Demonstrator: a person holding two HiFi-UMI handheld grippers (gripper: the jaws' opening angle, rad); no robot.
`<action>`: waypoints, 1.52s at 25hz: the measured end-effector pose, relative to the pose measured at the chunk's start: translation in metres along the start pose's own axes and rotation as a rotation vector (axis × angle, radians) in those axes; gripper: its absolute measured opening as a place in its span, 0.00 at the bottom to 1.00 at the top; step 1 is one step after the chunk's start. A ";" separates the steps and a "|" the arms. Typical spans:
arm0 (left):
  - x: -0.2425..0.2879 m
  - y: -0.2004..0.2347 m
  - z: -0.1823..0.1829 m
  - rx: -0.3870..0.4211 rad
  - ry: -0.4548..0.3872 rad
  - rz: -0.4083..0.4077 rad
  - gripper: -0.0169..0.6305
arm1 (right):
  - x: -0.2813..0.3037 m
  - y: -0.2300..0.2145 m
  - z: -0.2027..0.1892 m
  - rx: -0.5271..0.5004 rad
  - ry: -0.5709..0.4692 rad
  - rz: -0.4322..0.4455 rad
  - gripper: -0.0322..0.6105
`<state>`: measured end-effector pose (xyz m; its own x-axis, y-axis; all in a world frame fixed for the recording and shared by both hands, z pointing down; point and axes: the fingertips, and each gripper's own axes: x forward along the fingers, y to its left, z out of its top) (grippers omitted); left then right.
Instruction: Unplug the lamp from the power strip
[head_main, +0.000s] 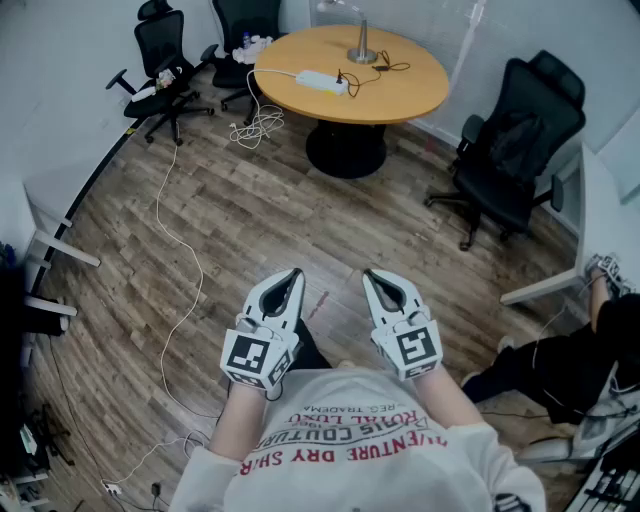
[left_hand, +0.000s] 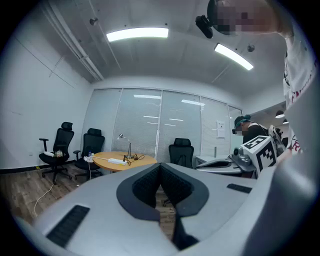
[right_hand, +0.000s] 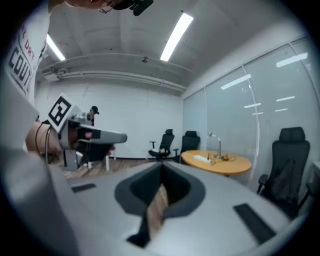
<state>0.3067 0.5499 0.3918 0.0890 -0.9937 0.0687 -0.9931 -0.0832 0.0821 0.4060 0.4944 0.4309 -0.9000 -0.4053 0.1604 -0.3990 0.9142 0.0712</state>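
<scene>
Presently both tools sit low before the person's chest: the left hand-held gripper (head_main: 292, 274) and the right hand-held gripper (head_main: 371, 276) each have their jaws closed together on nothing. Well beyond them, across the wooden floor (head_main: 260, 210), stands the round counter (head_main: 410, 95). It carries the white power strip (head_main: 320, 82) and, near it, the desk lamp (head_main: 362, 52), with the dark cord (head_main: 378, 70) looped between. The plug looks small, rigid and probably tightly seated, so pinch its hard body, not the limp cord. The light strip would likely lift unless pinned.
</scene>
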 end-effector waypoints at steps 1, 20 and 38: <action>0.001 0.001 -0.002 -0.001 0.002 0.000 0.07 | 0.001 0.000 -0.002 -0.001 0.001 0.001 0.10; 0.028 0.043 -0.035 -0.064 0.080 0.015 0.07 | 0.049 -0.016 -0.024 0.037 0.058 -0.020 0.10; 0.119 0.260 0.001 -0.089 0.058 0.008 0.07 | 0.261 -0.054 0.002 0.102 0.139 -0.111 0.10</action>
<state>0.0594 0.4099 0.4207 0.0881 -0.9881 0.1264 -0.9833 -0.0660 0.1696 0.1928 0.3391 0.4668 -0.8193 -0.4936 0.2917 -0.5168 0.8561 -0.0029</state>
